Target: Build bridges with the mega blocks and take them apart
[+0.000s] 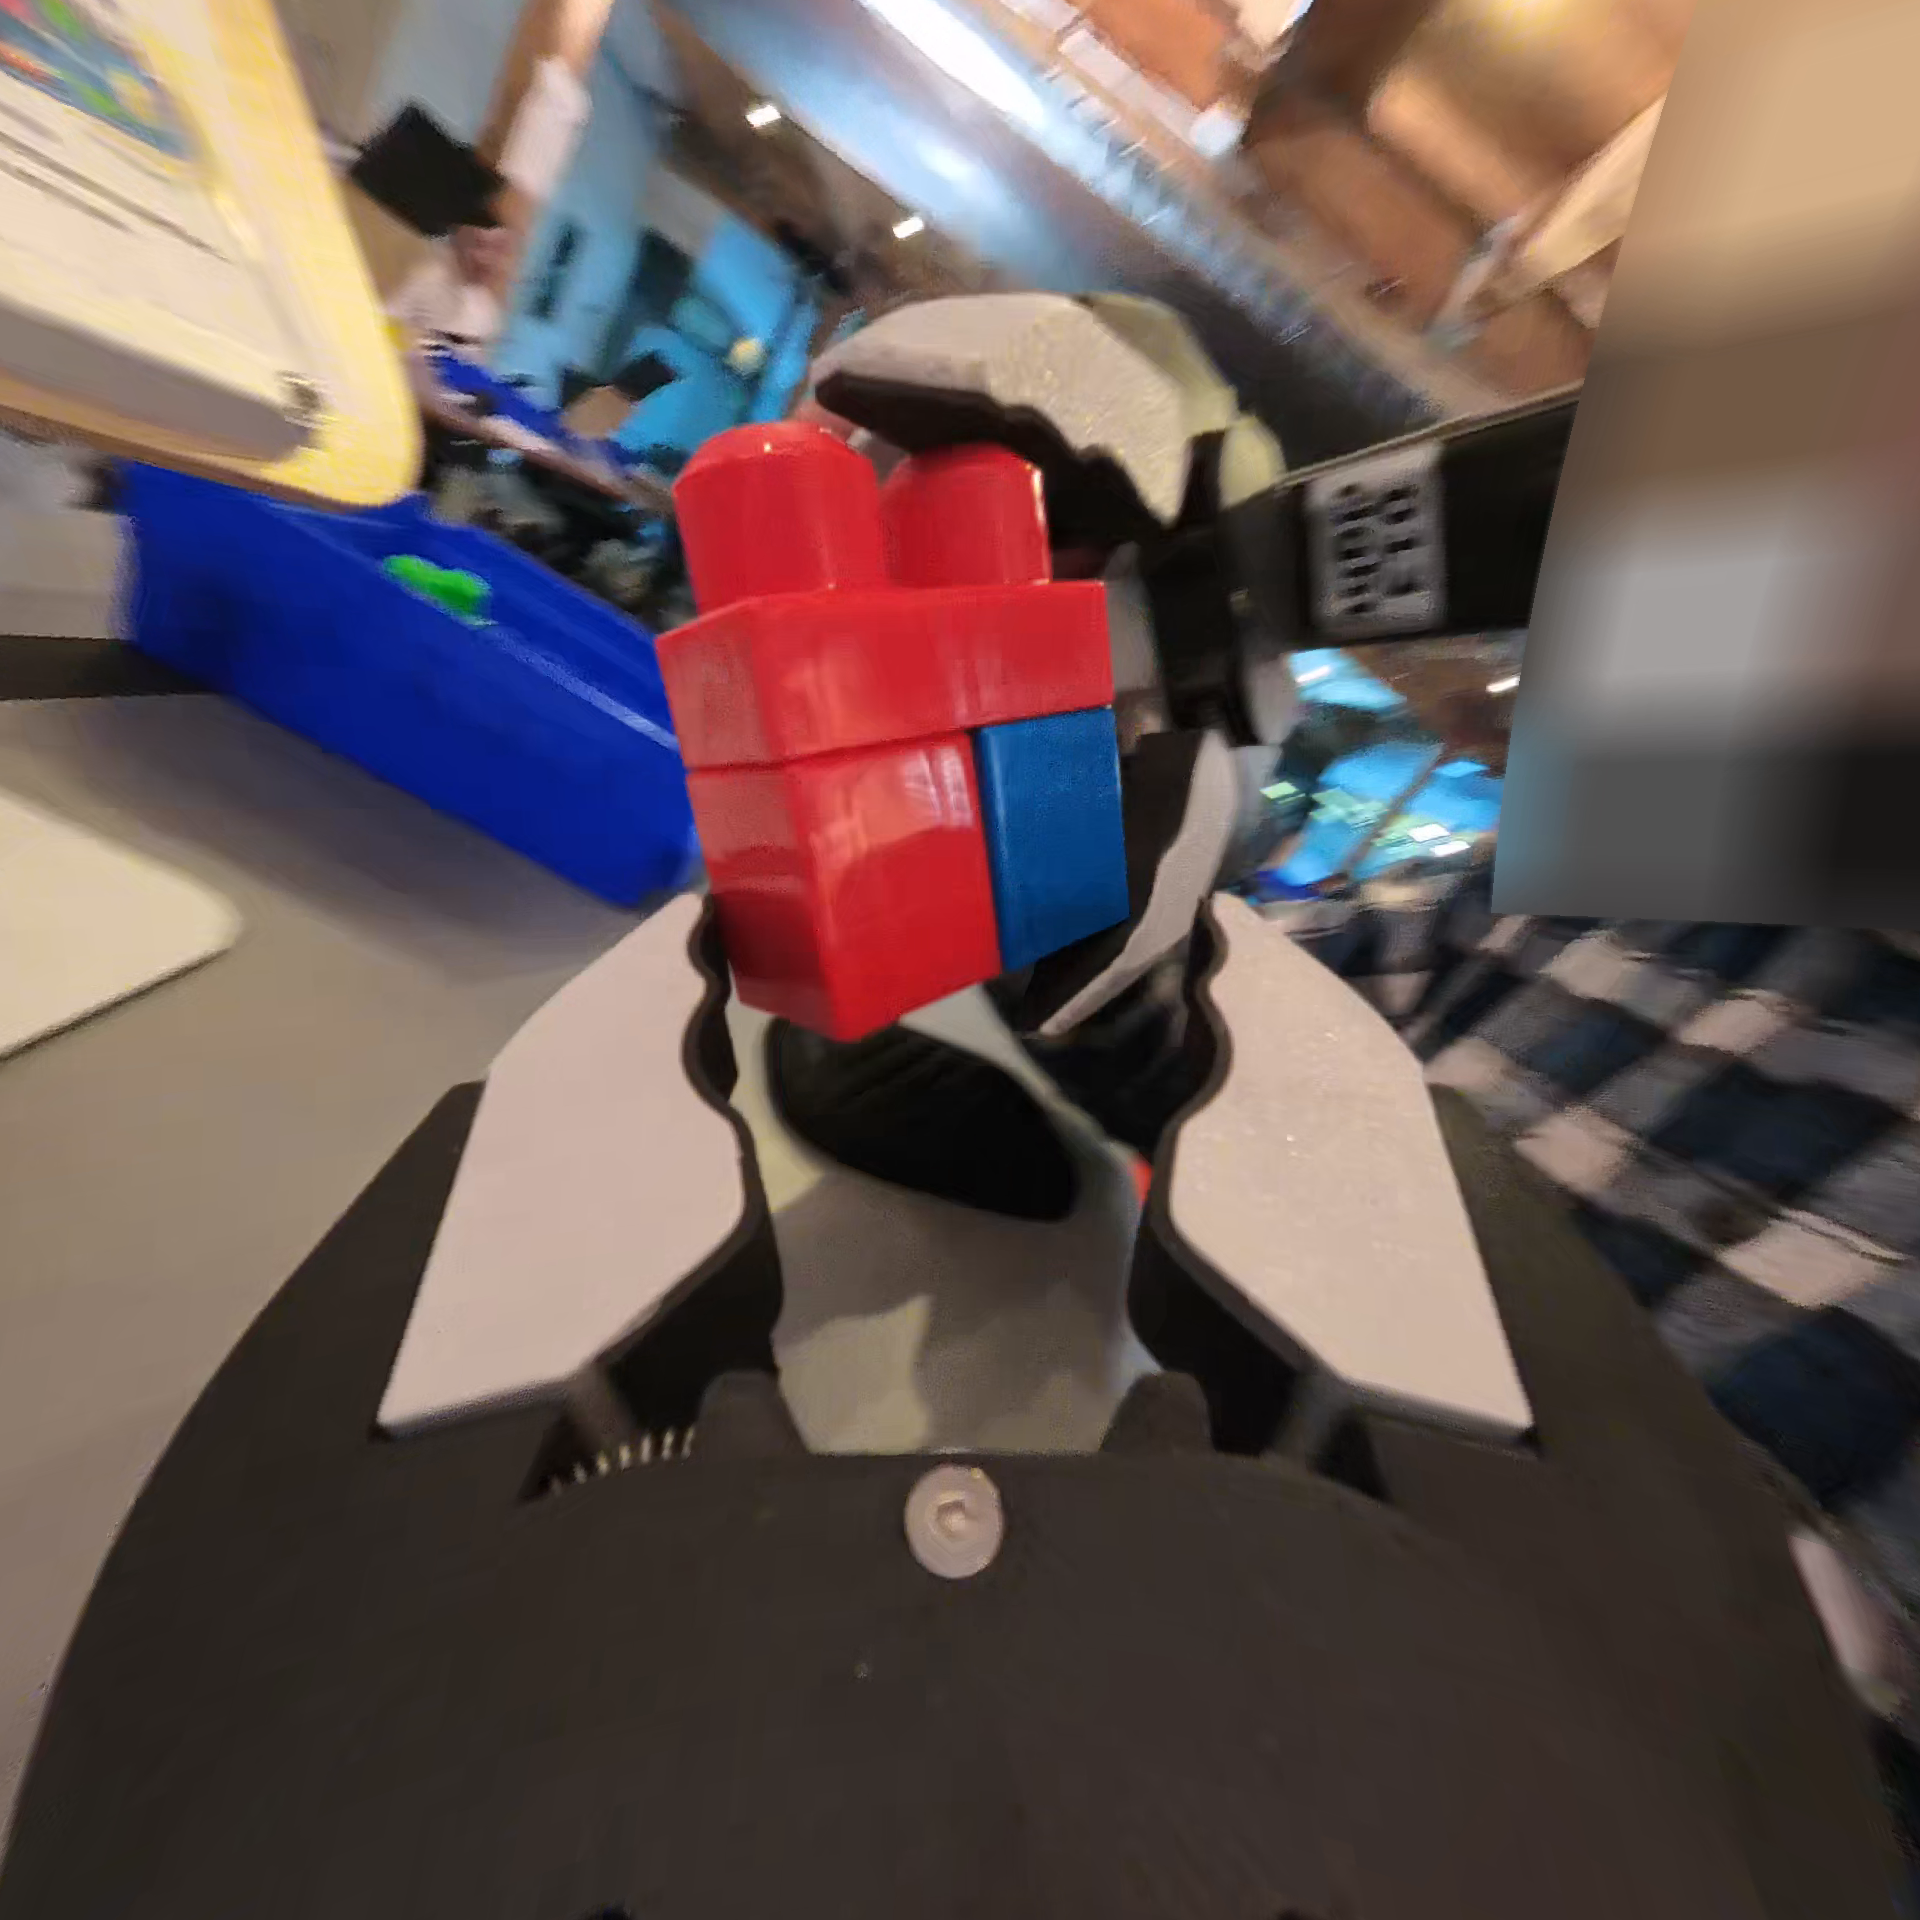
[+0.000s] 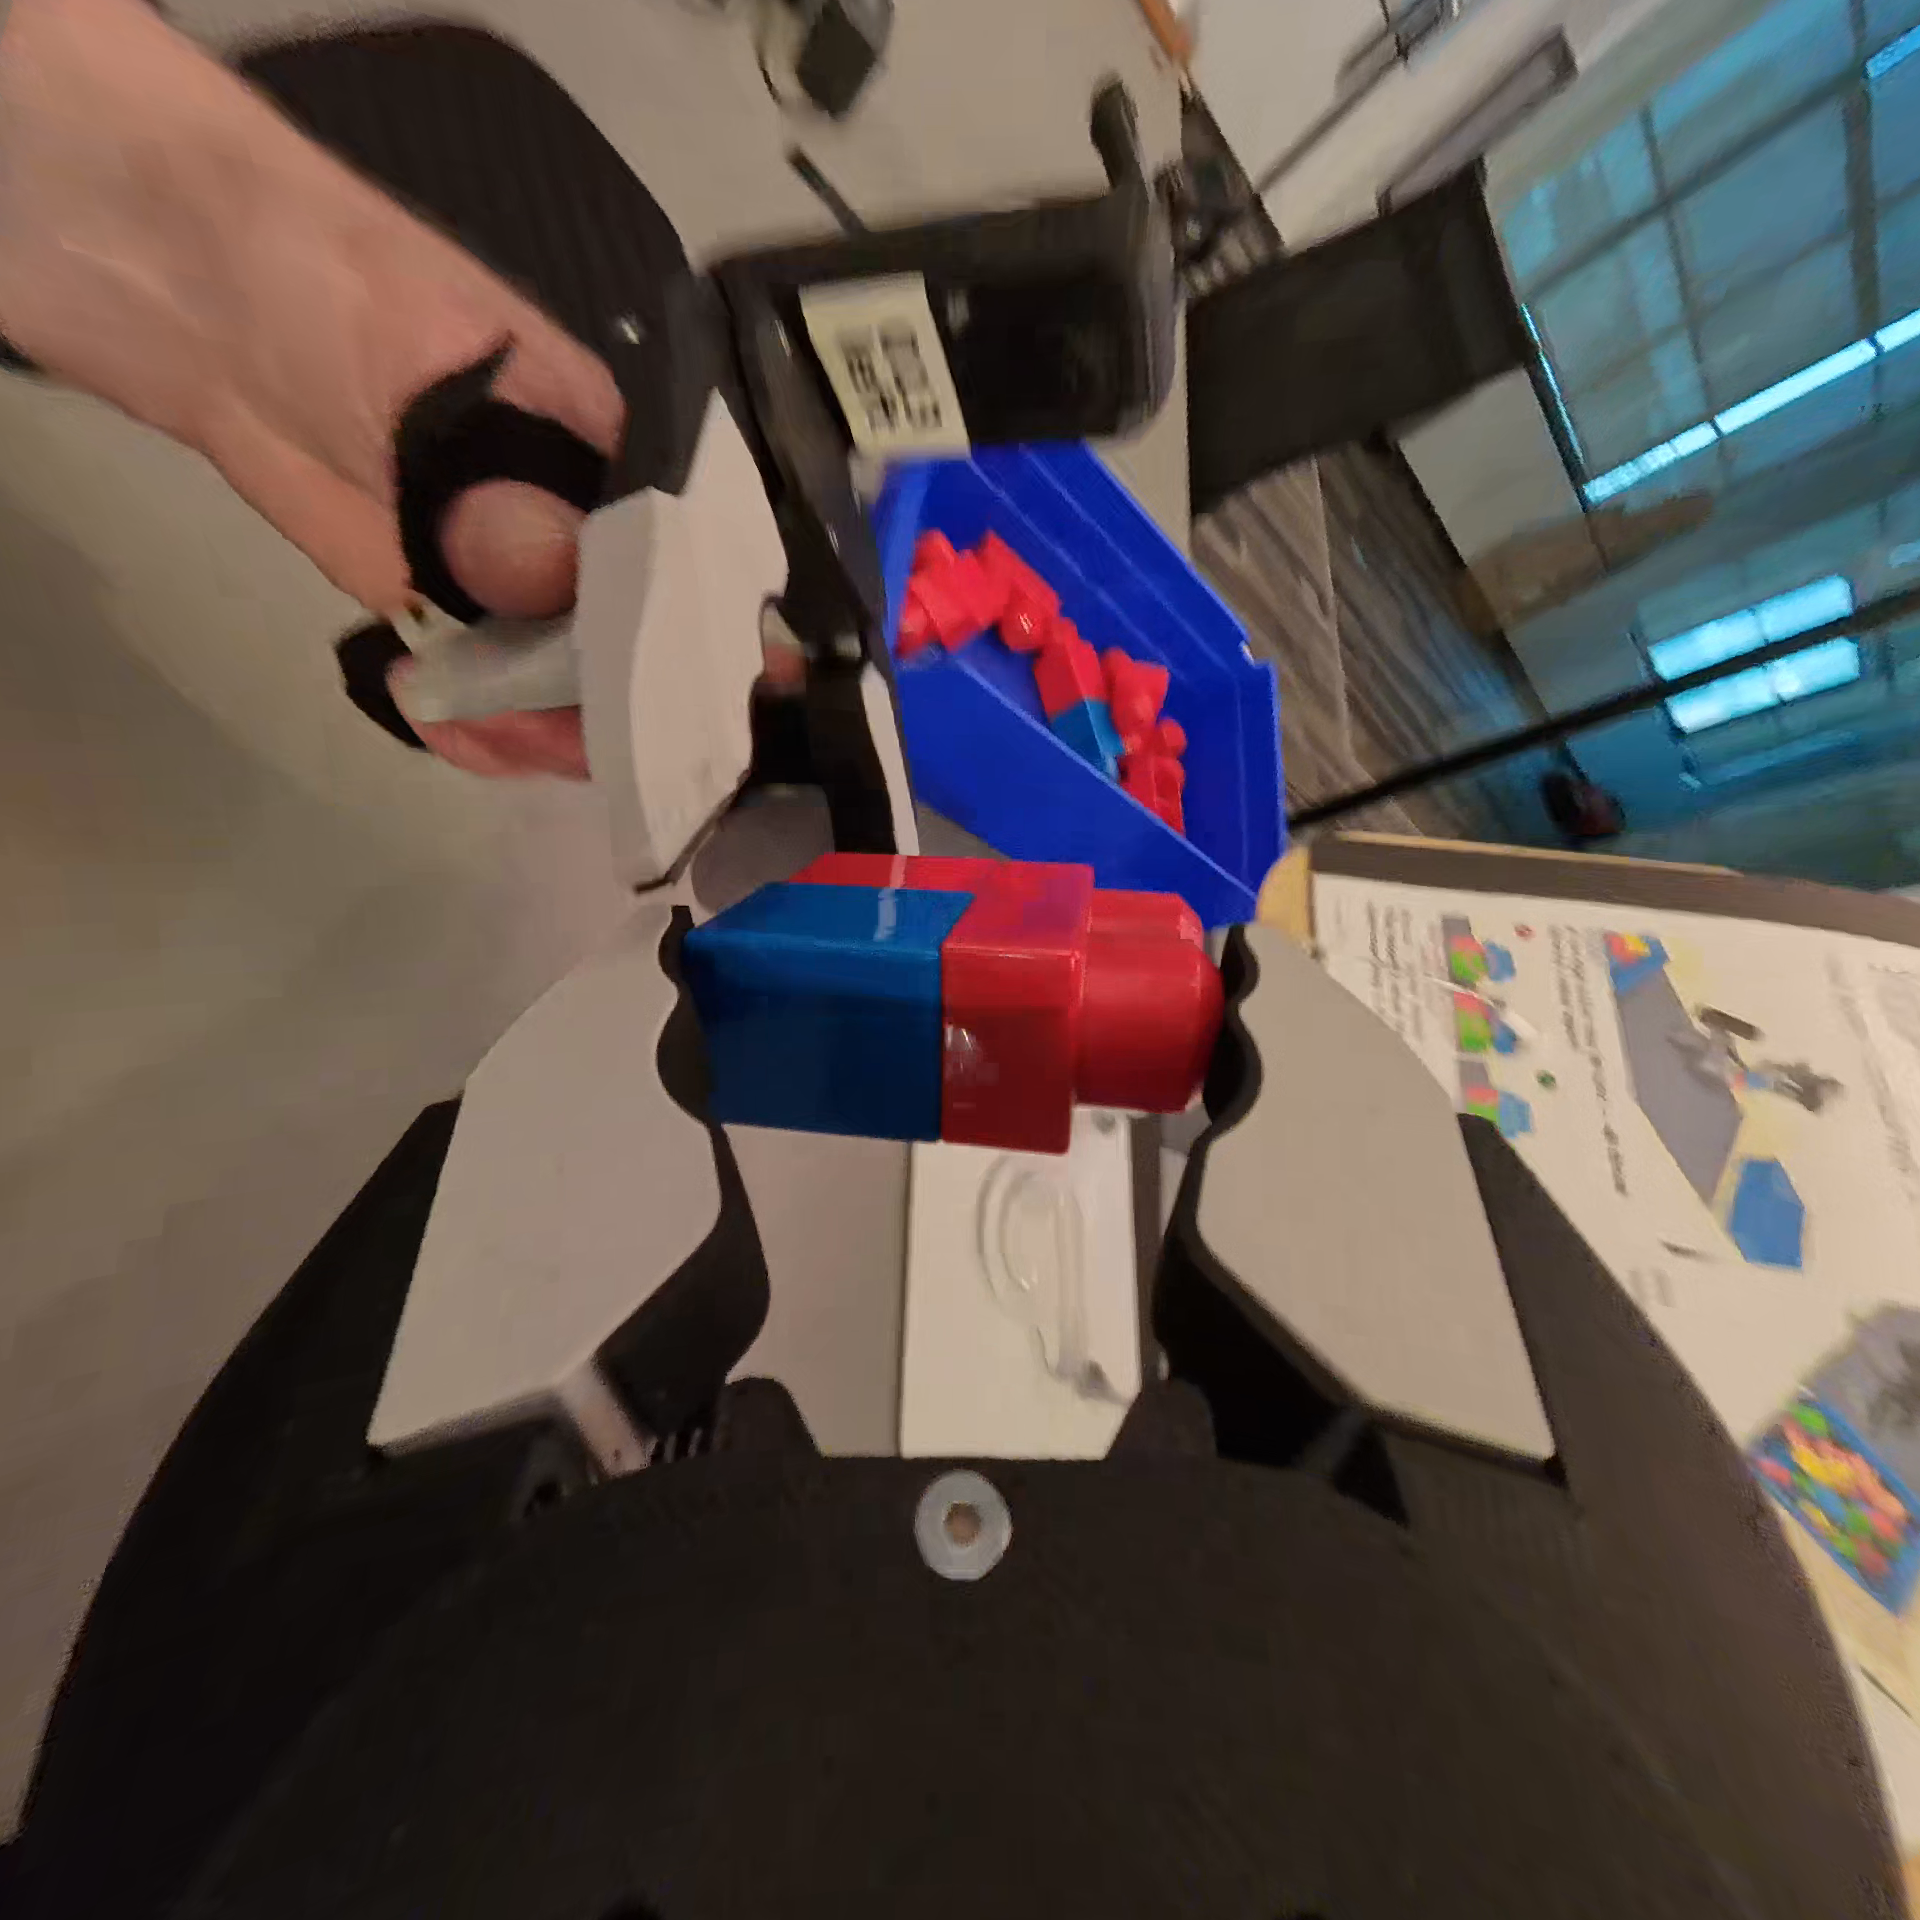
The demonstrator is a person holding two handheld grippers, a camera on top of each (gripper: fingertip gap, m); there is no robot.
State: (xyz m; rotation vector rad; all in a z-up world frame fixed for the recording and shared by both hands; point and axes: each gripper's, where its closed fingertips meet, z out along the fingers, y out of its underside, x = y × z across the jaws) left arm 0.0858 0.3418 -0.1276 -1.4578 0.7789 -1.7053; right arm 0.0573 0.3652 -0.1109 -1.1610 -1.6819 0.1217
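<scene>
A small stack of mega blocks (image 2: 935, 1018), a red brick over one red and one blue brick, is clamped in my right gripper (image 2: 956, 997). One pad presses on the blue brick, the other on the red studs. In the left wrist view the stack (image 1: 894, 748) hangs in the air, with the right gripper's fingers (image 1: 1039, 364) on its studs and underside. My left gripper (image 1: 956, 935) is open around the lower end of the stack, with a clear gap on the blue side. Its fingers (image 2: 675, 675) also show in the right wrist view, behind the stack.
A blue bin (image 2: 1018, 769) holding several red blocks (image 2: 997, 613) stands just behind; it shows at the left in the left wrist view (image 1: 416, 665) with a green block (image 1: 442, 587). A printed instruction sheet (image 2: 1610, 1091) lies at the right. A person's hand (image 2: 260, 312) holds the left gripper. The tips of both grippers are at nearly the same place.
</scene>
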